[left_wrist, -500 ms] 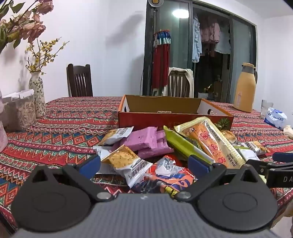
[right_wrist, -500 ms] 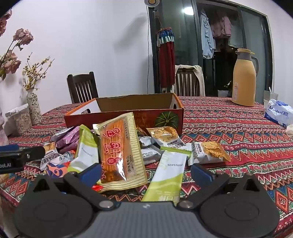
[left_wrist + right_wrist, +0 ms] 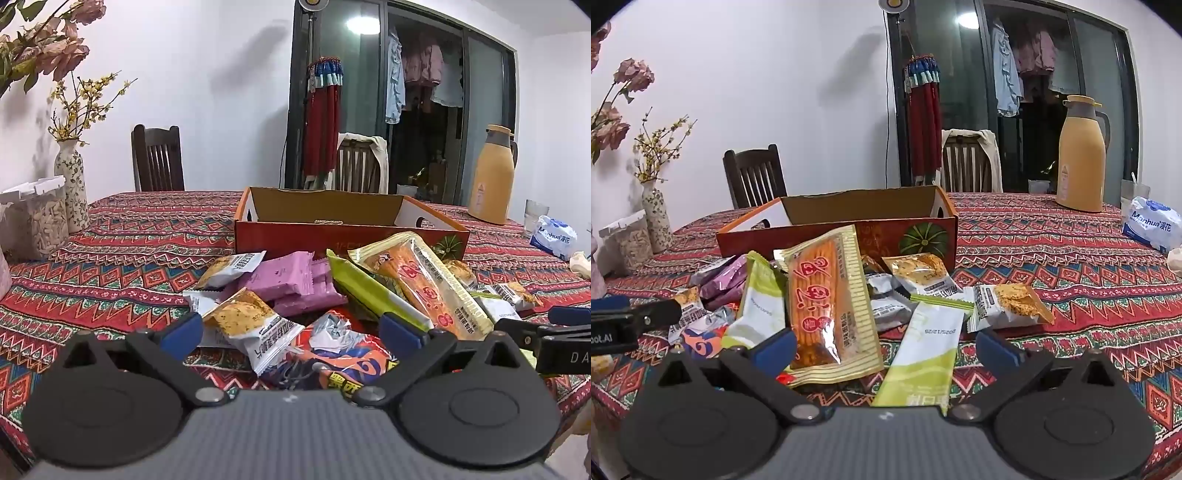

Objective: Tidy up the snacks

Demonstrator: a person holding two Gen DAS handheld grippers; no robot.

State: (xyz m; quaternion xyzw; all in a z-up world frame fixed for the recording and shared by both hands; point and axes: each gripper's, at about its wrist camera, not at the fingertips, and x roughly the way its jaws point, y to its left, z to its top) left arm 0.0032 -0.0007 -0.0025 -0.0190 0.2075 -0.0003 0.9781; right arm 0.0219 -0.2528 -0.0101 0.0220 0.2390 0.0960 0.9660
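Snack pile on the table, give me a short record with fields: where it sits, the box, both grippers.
pile: wrapped snacks heaped on the patterned tablecloth, in front of the box
box: open cardboard box; inside hidden
top packet: long orange packet
left gripper: open, empty
right gripper: open, empty

Warm indoor light; a round ceiling lamp reflects brightly in the dark glass sliding door (image 3: 369, 26). Soft shadows fall on the plain white wall (image 3: 812, 92). Fisheye bending and dark vignetting mark the corners; focus stays sharp.
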